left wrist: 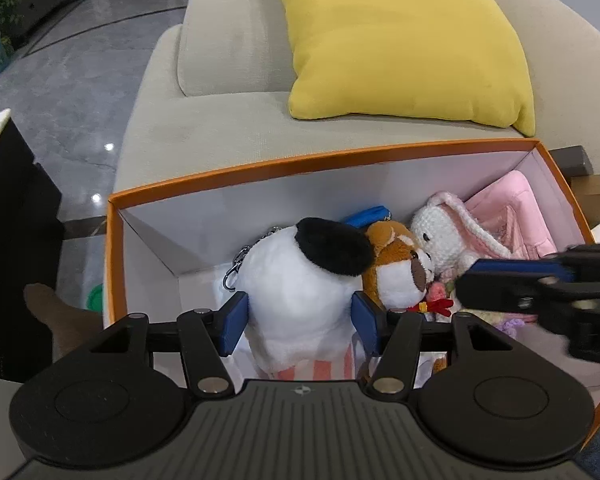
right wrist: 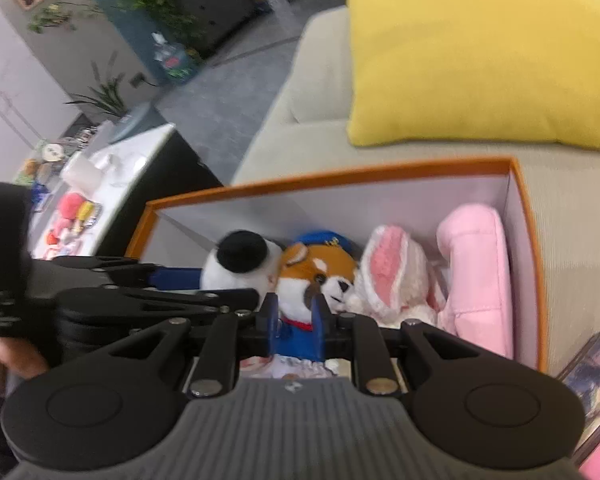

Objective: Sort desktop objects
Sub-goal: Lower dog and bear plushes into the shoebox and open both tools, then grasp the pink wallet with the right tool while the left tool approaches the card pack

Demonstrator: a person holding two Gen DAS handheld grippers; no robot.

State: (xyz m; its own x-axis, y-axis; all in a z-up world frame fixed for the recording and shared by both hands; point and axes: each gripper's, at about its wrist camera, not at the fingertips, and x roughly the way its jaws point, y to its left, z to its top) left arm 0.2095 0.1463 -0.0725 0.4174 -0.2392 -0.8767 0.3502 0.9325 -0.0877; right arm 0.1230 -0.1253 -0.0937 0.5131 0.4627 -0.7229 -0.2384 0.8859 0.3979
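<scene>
An orange box (left wrist: 260, 166) with white inner walls sits on a beige sofa; it also shows in the right wrist view (right wrist: 340, 174). My left gripper (left wrist: 298, 322) is shut on a white plush with a black ear (left wrist: 300, 280), held inside the box. My right gripper (right wrist: 294, 324) is shut on a brown-and-white dog plush (right wrist: 316, 276) in blue clothes, also in the box. A white-pink rabbit plush (right wrist: 392, 276) and a pink pouch (right wrist: 480, 272) lie at the box's right. The right gripper enters the left wrist view (left wrist: 540, 280) from the right.
A yellow cushion (left wrist: 400, 40) leans on the sofa (left wrist: 204, 136) behind the box. A white-topped table (right wrist: 112, 184) with small toys stands to the left. A picture book (right wrist: 596, 384) lies right of the box. Grey floor (left wrist: 80, 80) lies left.
</scene>
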